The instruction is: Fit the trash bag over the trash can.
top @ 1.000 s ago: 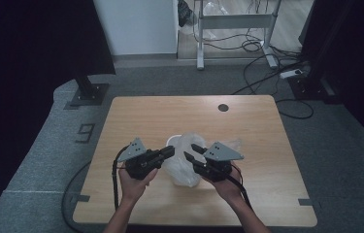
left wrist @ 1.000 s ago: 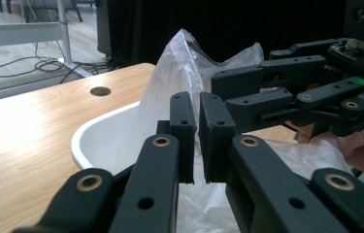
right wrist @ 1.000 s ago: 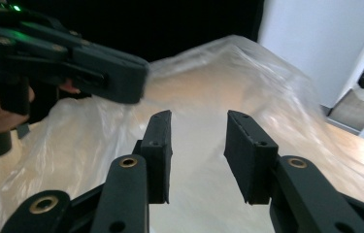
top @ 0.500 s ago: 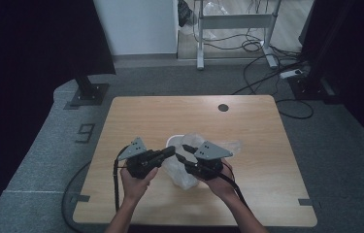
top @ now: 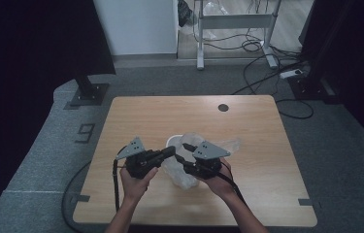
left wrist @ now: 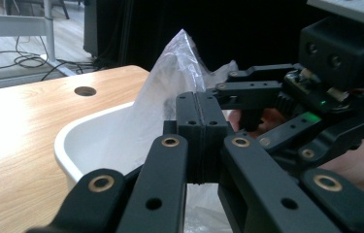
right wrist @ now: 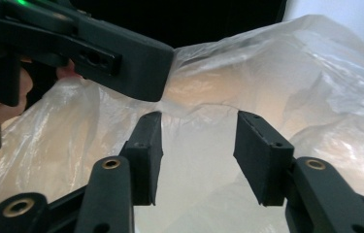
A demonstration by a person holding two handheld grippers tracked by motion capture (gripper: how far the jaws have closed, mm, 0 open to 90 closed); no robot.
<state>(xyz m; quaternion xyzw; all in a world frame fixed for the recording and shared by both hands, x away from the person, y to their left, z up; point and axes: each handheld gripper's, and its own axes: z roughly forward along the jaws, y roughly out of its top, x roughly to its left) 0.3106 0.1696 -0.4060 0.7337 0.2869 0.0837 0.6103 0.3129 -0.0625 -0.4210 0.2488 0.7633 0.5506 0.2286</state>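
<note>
From above, both grippers meet over a clear bag point(top: 185, 167) near the table's point(top: 136, 116) front edge. The left gripper view shows the left gripper point(left wrist: 202, 121) clamped tight on the bag, which drapes a white bowl point(left wrist: 80, 141). The right gripper point(right wrist: 196, 145) has been opening; its jaws stand apart around film, pads not pressing
</note>
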